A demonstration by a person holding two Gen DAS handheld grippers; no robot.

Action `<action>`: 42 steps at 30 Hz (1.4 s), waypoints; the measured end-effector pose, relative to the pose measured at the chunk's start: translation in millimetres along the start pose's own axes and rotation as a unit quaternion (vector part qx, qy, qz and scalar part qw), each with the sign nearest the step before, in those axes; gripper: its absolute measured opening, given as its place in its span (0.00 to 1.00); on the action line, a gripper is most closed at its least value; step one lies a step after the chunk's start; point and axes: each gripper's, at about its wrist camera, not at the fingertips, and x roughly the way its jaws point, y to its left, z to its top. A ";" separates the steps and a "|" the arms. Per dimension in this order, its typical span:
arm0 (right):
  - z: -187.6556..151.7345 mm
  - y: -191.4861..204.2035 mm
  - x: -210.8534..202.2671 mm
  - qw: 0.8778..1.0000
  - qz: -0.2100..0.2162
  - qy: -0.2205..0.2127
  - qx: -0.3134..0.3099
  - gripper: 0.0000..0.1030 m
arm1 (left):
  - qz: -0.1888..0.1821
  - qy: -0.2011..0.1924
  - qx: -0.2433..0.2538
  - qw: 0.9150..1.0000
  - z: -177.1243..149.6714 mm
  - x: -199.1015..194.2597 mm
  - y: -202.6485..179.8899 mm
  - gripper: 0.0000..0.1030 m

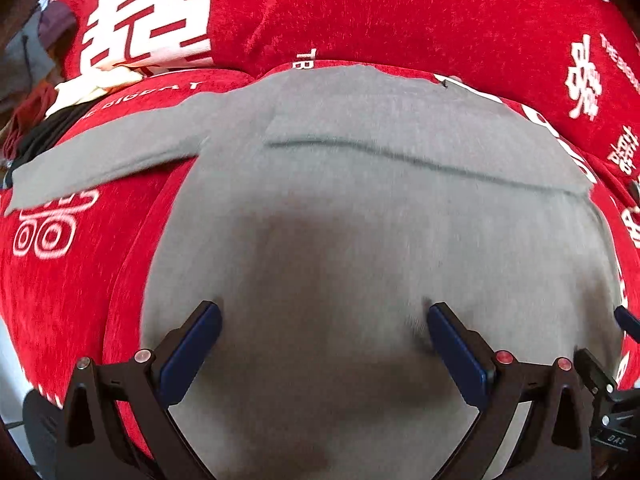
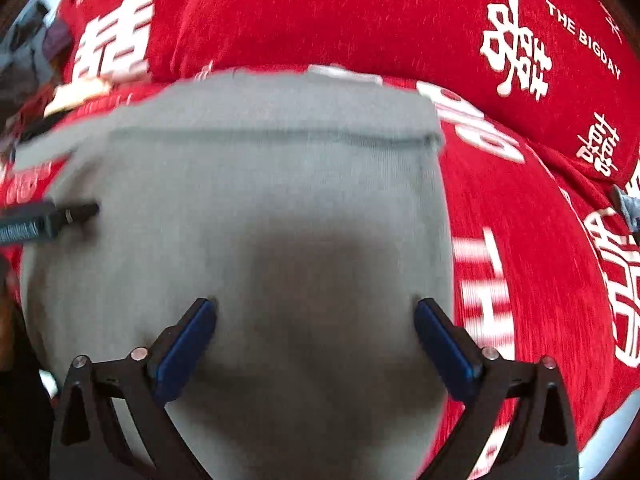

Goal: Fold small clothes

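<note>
A small grey long-sleeved top [image 1: 360,208] lies flat on the red cushion; it also shows in the right wrist view [image 2: 260,184]. One sleeve [image 1: 104,156] stretches out to the left, and a folded edge [image 1: 400,156] crosses the upper part. My left gripper [image 1: 322,312] is open and empty, its blue pads spread just above the grey cloth. My right gripper [image 2: 316,308] is open and empty over the same cloth near its right edge. A finger of the left gripper [image 2: 52,216] shows at the left of the right wrist view.
The red cushion [image 1: 60,280] with white lettering carries the top, and a red backrest [image 2: 320,12] rises behind it. A pile of other clothes [image 1: 48,96] lies at the far left. A part of the right gripper [image 1: 626,320] shows at the right edge.
</note>
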 end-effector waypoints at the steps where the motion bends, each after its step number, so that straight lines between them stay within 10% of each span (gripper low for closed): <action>1: -5.9 2.6 -2.8 1.000 0.001 0.005 -0.009 0.97 | -0.006 -0.002 -0.001 1.000 -3.5 -2.6 2.9 1.00; 5: -11.8 7.5 -11.8 0.999 0.004 0.041 -0.032 0.97 | 0.003 0.020 -0.010 1.000 -4.9 -9.4 30.1 1.00; 9: 3.5 10.6 -20.2 0.999 0.005 0.027 -0.022 0.97 | 0.040 -0.004 -0.145 0.989 19.7 -11.8 120.7 1.00; 16: 33.2 42.7 -15.5 0.999 0.011 0.020 -0.043 0.97 | 0.181 -0.018 -0.384 0.905 54.5 12.6 299.3 1.00; 20: 42.3 63.0 -11.8 0.998 0.008 0.026 -0.064 0.97 | 0.206 -0.023 -0.433 0.877 74.6 28.6 351.7 1.00; 29: 61.9 81.5 -2.1 0.995 -0.014 0.047 -0.086 0.97 | 0.225 -0.033 -0.422 0.878 120.7 54.4 397.1 0.94; 30: 66.6 82.8 -1.6 0.995 -0.019 0.047 -0.089 0.97 | 0.232 -0.039 -0.424 0.875 121.8 52.2 399.4 0.84; 32: 75.6 85.4 -1.0 0.995 -0.024 0.043 -0.090 0.97 | 0.234 -0.070 -0.423 0.873 118.2 40.2 397.9 0.23; 42: 157.4 98.2 29.3 0.997 -0.019 0.011 -0.068 0.97 | 0.127 -0.108 -0.451 0.877 84.3 10.0 410.1 0.17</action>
